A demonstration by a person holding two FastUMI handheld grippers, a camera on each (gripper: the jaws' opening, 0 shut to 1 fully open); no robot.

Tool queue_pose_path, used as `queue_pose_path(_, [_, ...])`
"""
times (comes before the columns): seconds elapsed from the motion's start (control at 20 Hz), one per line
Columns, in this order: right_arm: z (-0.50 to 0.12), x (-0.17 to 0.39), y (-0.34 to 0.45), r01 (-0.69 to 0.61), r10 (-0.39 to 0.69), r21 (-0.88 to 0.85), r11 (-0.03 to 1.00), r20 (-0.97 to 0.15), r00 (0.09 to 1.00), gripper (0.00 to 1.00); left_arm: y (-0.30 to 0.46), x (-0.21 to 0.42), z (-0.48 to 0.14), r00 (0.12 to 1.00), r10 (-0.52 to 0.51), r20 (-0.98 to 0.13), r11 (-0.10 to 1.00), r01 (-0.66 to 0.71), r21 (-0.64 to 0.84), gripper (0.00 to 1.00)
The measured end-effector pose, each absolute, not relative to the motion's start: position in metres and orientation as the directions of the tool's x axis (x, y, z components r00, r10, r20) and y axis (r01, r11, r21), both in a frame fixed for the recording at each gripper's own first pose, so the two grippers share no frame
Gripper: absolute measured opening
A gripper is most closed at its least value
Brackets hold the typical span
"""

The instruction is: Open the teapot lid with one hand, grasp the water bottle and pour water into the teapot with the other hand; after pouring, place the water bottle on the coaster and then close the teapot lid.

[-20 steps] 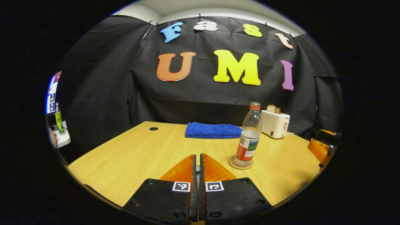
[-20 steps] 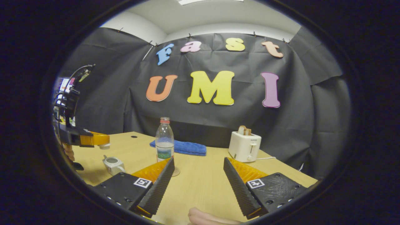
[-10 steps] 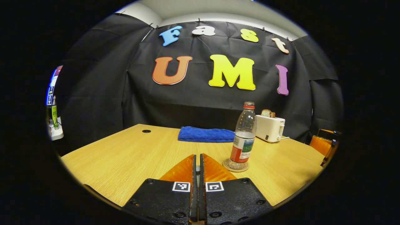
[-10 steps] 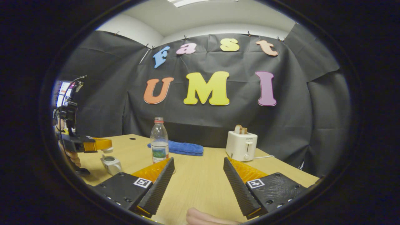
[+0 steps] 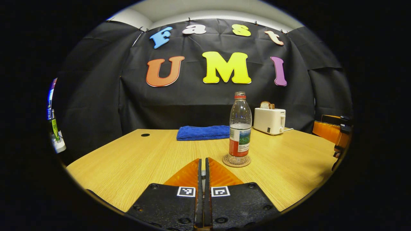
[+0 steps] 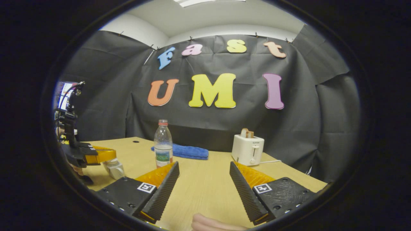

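The clear water bottle (image 5: 240, 131) (image 6: 163, 145) stands upright on the round coaster (image 5: 236, 161), partly filled, with its red cap on. My left gripper (image 5: 202, 159) (image 6: 110, 155) is shut, with a small pale piece pinched between its jaws. In the right gripper view it sits right on top of the small white teapot (image 6: 113, 168) at the table's left, holding the lid against the pot's opening. My right gripper (image 6: 204, 173) hovers open over the table with nothing between its fingers, to the right of the bottle.
A folded blue towel (image 5: 202, 132) (image 6: 189, 152) lies at the back of the wooden table (image 5: 135, 160). A white toaster (image 5: 269, 120) (image 6: 248, 149) with bread stands back right, its cord trailing. A person's finger (image 6: 212, 223) shows at the bottom edge.
My left gripper has come down with the lid from above the teapot until it rests on the pot. The right gripper has stayed open and nearly still.
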State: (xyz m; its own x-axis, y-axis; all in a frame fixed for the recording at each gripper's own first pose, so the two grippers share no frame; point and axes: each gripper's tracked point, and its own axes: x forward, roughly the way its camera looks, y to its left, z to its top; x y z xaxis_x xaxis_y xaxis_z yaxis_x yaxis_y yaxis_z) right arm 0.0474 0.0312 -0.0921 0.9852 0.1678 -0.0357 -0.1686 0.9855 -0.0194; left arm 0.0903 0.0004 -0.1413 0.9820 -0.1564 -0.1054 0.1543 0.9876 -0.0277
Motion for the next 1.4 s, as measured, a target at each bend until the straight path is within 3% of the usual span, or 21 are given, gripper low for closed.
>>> queue_pose_path(0.65, [-0.091,0.044,0.039,-0.187,0.186,-0.030,0.982,-0.033,0.982,0.97,0.001,0.095,-0.152,0.986,-0.092,-0.139,0.995,0.097,0.025,0.04])
queue_pose_path(0.8, [-0.083,0.042,0.036,-0.172,0.171,-0.024,0.985,-0.030,0.985,0.96,-0.003,0.093,-0.153,0.984,-0.088,-0.156,0.996,0.092,0.018,0.08])
queue_pose_path(0.95, [-0.065,0.035,0.028,-0.144,0.144,-0.027,0.989,-0.008,0.989,0.96,0.006,0.091,-0.139,0.989,-0.020,-0.148,0.999,0.026,0.038,0.45])
queue_pose_path(1.15, [-0.033,0.016,0.018,-0.105,0.106,-0.033,0.994,0.031,0.994,0.96,-0.004,0.072,-0.102,0.991,-0.065,-0.118,0.998,0.066,0.004,0.63])
queue_pose_path(1.25, [-0.016,0.003,0.015,-0.093,0.096,-0.043,0.995,0.051,0.994,0.97,0.001,0.059,-0.080,0.993,-0.056,-0.106,0.998,0.056,-0.005,0.96])
queue_pose_path(1.3, [-0.009,-0.004,0.014,-0.086,0.089,-0.052,0.995,0.060,0.994,0.97,0.006,0.050,-0.072,0.993,-0.034,-0.115,0.999,0.034,-0.003,1.00])
queue_pose_path(1.4, [0.002,-0.021,0.012,-0.083,0.089,-0.080,0.993,0.080,0.993,0.96,0.014,0.034,-0.051,0.994,-0.010,-0.108,1.000,0.010,-0.005,0.99])
